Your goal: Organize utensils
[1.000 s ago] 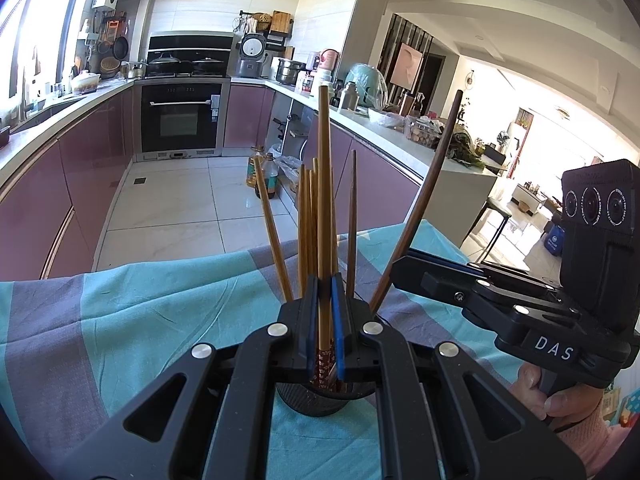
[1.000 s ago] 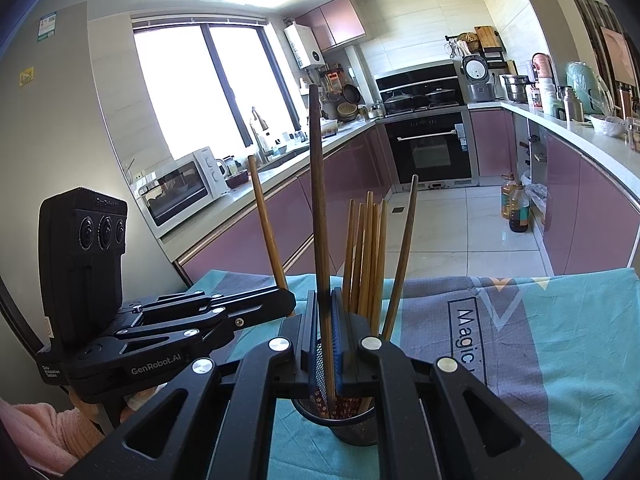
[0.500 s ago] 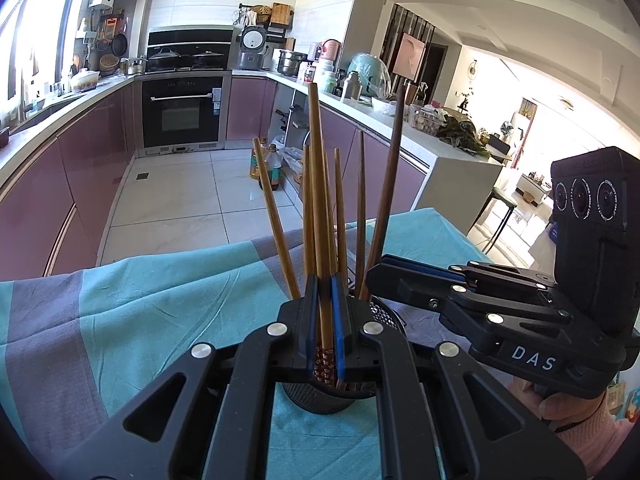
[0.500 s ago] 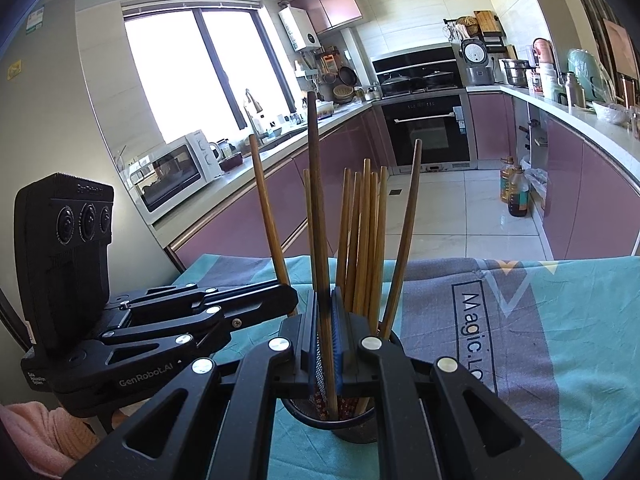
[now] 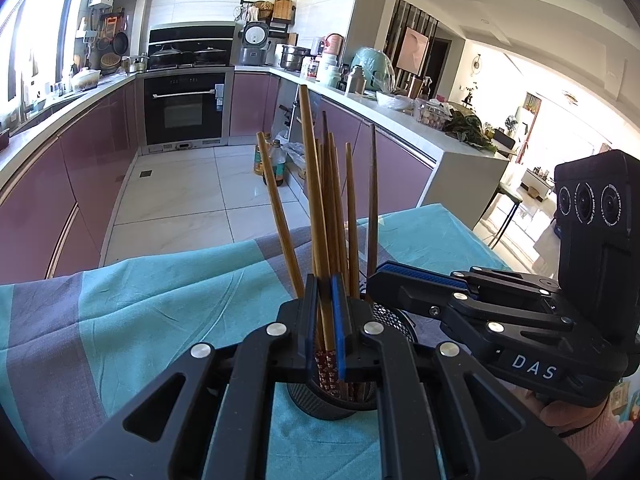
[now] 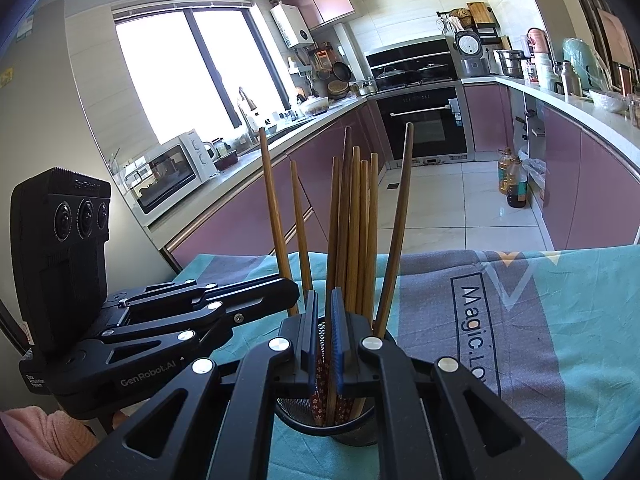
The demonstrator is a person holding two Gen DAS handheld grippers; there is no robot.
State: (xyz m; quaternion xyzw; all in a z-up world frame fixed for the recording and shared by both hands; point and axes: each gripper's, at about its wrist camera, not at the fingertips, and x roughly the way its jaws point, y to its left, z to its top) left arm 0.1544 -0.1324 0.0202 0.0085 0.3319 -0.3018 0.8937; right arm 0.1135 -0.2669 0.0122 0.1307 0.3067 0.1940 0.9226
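Note:
A black mesh holder [image 5: 332, 398] stands on the table, full of several wooden chopsticks [image 5: 340, 208]. It also shows in the right wrist view [image 6: 340, 424] with the chopsticks [image 6: 356, 224] upright in it. My left gripper [image 5: 325, 280] is shut on a chopstick [image 5: 314, 184] whose patterned lower end reaches down into the holder. My right gripper [image 6: 325, 294] sits just above the holder's rim with its jaws nearly closed; whether it still grips a chopstick I cannot tell. The right gripper [image 5: 384, 276] also shows from the side in the left view.
A teal and grey tablecloth [image 5: 160, 296] covers the table; it also shows in the right wrist view [image 6: 560, 320]. Beyond the table's edge are the kitchen floor, purple cabinets, an oven [image 5: 184, 112] and a microwave [image 6: 168, 176].
The right gripper has lowered its dark chopstick down into the holder among the others. The left gripper has also sunk a little with its chopstick.

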